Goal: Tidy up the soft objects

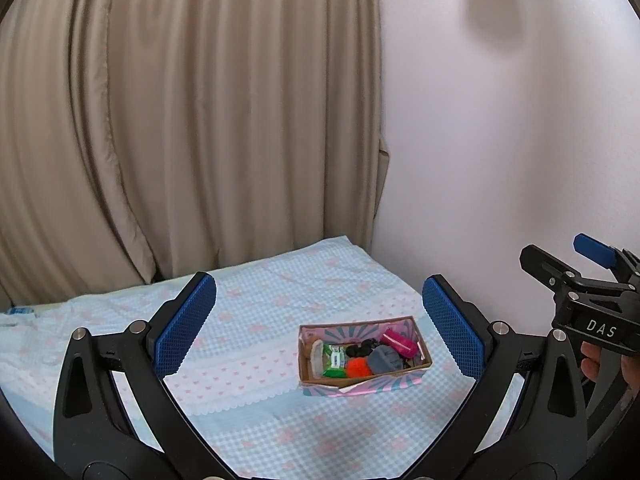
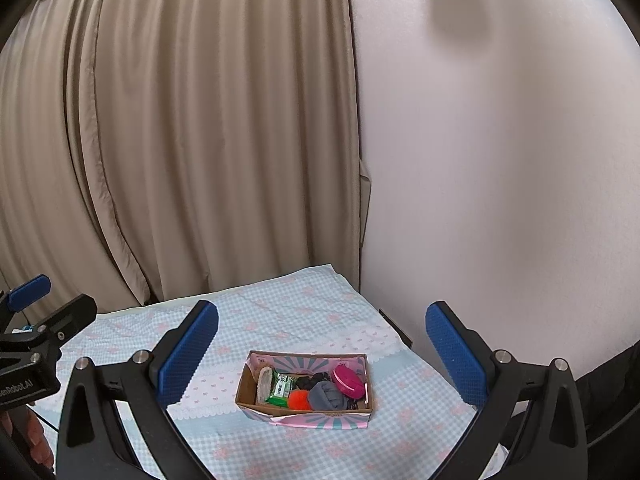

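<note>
My left tool (image 1: 320, 328) and right tool (image 2: 322, 354) both hang spread wide and hold nothing above the box (image 2: 308, 414), which sits on the checked cover (image 2: 280, 320) and holds a grey sock ball (image 2: 327, 396), an orange pompom (image 2: 299, 399), a green packet (image 2: 282, 389) and a pink round case (image 2: 349, 381). The right tool's body reads "DAS" (image 1: 600, 329); the left's shows "enRobot.AI" (image 2: 16, 387). Curtain (image 2: 180, 140) and wall (image 2: 500, 160) stand behind.

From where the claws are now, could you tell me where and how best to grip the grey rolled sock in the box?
Grip the grey rolled sock across its rounded bulge, from above: it sits inside the box, flanked by the orange pompom and pink case, so sideways entry looks blocked.
</note>
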Demonstrator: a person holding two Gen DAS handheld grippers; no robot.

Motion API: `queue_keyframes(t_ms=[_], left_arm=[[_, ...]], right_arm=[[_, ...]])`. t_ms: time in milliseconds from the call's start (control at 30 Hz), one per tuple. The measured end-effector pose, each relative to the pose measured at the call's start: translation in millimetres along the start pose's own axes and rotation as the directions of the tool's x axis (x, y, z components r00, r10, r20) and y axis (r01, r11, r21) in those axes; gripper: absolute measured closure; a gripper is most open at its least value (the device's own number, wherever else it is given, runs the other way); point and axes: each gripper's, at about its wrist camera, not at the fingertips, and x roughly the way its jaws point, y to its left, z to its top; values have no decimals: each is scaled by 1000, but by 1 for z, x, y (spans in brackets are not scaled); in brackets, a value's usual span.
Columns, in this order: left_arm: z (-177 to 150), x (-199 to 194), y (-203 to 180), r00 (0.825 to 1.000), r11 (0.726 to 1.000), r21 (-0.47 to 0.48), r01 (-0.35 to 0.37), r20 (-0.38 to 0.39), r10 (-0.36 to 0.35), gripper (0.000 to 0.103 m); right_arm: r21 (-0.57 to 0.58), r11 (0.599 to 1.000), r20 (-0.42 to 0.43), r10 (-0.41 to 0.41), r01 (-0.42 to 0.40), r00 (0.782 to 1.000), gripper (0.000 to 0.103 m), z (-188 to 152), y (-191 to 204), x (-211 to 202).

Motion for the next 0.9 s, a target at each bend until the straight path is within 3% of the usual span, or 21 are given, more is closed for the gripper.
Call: queue_keyframes(t_ms=[900], left_arm=[[4, -3, 2, 1000, 1000, 15, 14, 20, -14, 0]], right_arm=[[-7, 1000, 10, -14, 14, 1000, 0, 9, -7, 4]])
